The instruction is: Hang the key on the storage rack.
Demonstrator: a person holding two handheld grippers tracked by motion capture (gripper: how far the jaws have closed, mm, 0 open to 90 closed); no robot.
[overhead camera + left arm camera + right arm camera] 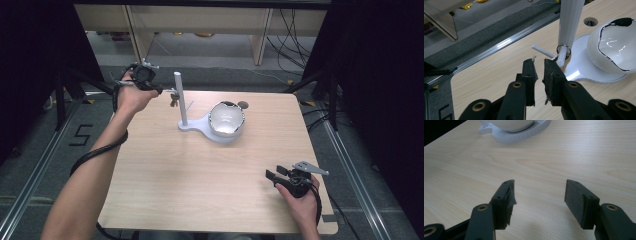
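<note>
On pale woodgrain table (200, 170), glossy bowl (226, 119)

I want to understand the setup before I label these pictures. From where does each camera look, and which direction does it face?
High view: above the person's side, looking forward and down on the table; both forearms, left gripper, right gripper.
Left gripper view: rides on the gripper, along its nearly closed fingers toward the white post and key ring.
Right gripper view: along open fingers over bare tabletop.
All share the white bowl on its stand.
</note>
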